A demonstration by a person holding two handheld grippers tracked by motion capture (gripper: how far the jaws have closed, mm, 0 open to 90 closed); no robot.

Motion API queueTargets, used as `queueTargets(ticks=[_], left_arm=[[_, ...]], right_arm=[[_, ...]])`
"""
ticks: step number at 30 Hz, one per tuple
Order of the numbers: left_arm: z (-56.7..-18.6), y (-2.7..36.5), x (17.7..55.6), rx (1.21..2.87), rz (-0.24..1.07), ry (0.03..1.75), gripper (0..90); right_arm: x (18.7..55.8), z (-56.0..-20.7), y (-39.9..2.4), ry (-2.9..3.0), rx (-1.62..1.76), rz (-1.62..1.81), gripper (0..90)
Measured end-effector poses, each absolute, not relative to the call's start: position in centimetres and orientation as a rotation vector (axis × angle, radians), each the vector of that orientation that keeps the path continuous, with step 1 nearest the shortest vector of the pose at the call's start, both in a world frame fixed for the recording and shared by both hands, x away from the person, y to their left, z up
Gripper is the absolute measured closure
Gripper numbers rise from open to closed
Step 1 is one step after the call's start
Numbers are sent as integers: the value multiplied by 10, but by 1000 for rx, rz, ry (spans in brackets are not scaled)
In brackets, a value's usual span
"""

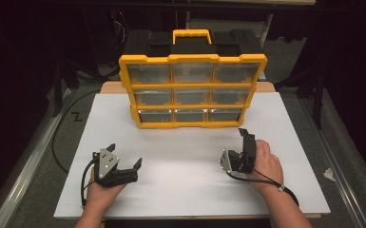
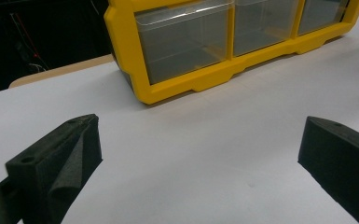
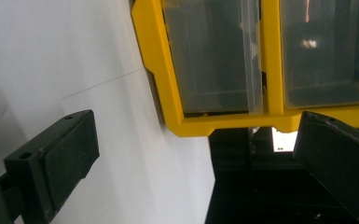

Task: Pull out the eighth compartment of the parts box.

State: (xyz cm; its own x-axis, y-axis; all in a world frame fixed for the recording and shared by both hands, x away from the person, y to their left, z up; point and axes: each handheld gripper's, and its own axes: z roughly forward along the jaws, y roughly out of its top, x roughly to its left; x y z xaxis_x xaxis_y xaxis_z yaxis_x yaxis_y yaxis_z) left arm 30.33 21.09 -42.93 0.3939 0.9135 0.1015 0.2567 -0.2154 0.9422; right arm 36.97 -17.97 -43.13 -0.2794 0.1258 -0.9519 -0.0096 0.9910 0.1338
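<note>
Jaws of the left gripper [image 1: 125, 156] gape wide and empty at lower left of the high view, over the white table [image 1: 185, 190]. Upper centre stands the yellow drawer cabinet [image 1: 192, 90], untouched. At lower right the right gripper [image 1: 244, 135], turned sideways, is likewise spread apart, holding nothing.

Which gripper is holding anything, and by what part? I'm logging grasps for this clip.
Neither. The left gripper and right gripper both have jaws open with nothing between them, short of the organizer on the table.
</note>
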Motion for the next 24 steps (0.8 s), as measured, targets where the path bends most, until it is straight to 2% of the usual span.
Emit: queueTargets(ticks=[16, 20, 24], left_arm=[[-429, 212, 303, 1707, 839, 1046, 3], [-430, 212, 303, 1708, 833, 1048, 3], [-430, 211, 303, 1711, 827, 1037, 3]], right_arm=[[366, -438, -160, 1806, -60, 48, 25], [366, -436, -152, 1795, -83, 56, 44], [367, -437, -139, 1782, -107, 64, 102]])
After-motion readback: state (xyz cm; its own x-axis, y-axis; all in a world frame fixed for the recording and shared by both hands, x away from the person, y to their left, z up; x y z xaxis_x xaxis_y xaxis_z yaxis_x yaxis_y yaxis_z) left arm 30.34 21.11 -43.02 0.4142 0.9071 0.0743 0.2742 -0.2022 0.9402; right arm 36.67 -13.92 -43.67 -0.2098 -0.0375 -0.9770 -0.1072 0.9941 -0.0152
